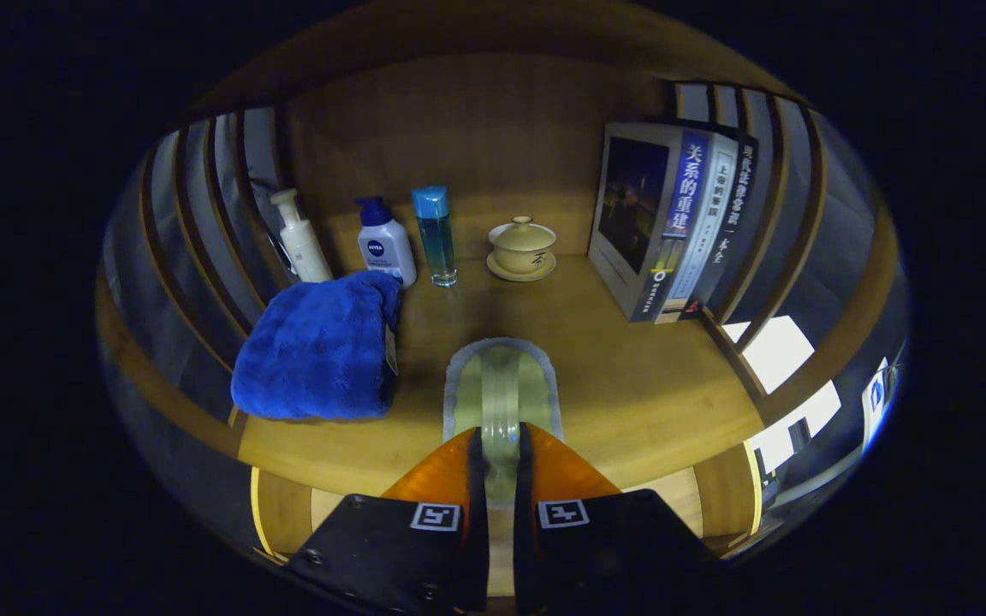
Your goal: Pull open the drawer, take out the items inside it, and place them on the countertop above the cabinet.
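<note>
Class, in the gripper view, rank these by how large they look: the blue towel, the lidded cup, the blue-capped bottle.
1. Blue towel, largest by far, though it lies nearer the camera.
2. and 3. Lidded cup and blue-capped bottle: the cup looks wider, the bottle taller, so no ranking.

The gripper jaws hold a pale green item.

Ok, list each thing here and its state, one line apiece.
Gripper: fingers shut on the green pad.
Green pad: held edge-on above the countertop.
Blue towel: folded, lying on the countertop.
Pump bottle: upright.
Blue-capped bottle: upright.
Clear blue bottle: upright, capped.
Lidded cup: lid on, on saucer.
Books: standing, closed.
</note>
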`<state>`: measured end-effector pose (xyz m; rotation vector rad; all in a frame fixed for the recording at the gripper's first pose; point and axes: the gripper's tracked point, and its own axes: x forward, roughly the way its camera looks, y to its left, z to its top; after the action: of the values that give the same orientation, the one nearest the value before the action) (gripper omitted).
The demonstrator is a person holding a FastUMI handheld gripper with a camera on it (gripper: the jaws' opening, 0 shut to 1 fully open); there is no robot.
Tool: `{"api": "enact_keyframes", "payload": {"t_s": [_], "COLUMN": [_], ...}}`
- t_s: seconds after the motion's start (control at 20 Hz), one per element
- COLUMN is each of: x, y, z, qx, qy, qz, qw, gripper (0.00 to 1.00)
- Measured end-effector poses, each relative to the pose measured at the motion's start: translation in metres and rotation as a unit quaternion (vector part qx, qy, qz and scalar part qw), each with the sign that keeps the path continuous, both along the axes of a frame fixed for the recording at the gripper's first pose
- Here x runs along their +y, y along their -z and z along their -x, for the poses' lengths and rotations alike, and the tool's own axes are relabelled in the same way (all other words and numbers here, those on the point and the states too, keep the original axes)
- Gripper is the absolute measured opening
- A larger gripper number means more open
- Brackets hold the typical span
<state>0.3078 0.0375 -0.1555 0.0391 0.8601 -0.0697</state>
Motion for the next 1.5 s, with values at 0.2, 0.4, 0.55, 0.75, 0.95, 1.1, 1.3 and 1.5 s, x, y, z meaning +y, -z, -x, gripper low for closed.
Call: {"api": "enact_keyframes", "payload": {"t_s": [0.2, 0.4, 0.55, 0.75, 0.95, 1.1, 1.3, 1.5], "x": [-0.003, -0.013, -0.008, -0.003, -0.003, 0.000, 0.017, 0.018], "y": [0.009, 0.010, 0.012, 0.011, 0.007, -0.009, -0.053, -0.106], "z": [-0.016, -0.017, -0.017, -0.017, -0.017, -0.012, 0.015, 0.055], "qx": [0.001, 0.001, 0.005, 0.000, -0.012, -0.035, -0.093, -0.158], "qy": [0.004, 0.013, 0.009, 0.004, 0.004, -0.003, -0.039, -0.071], "qz": [-0.004, 0.003, -0.004, -0.009, -0.007, -0.001, -0.014, 0.007], "qw": [1.000, 1.000, 1.000, 1.000, 1.000, 0.999, 0.995, 0.985], "gripper": [0.21, 0.28, 0.42, 0.81, 1.00, 1.00, 1.00, 1.00]}}
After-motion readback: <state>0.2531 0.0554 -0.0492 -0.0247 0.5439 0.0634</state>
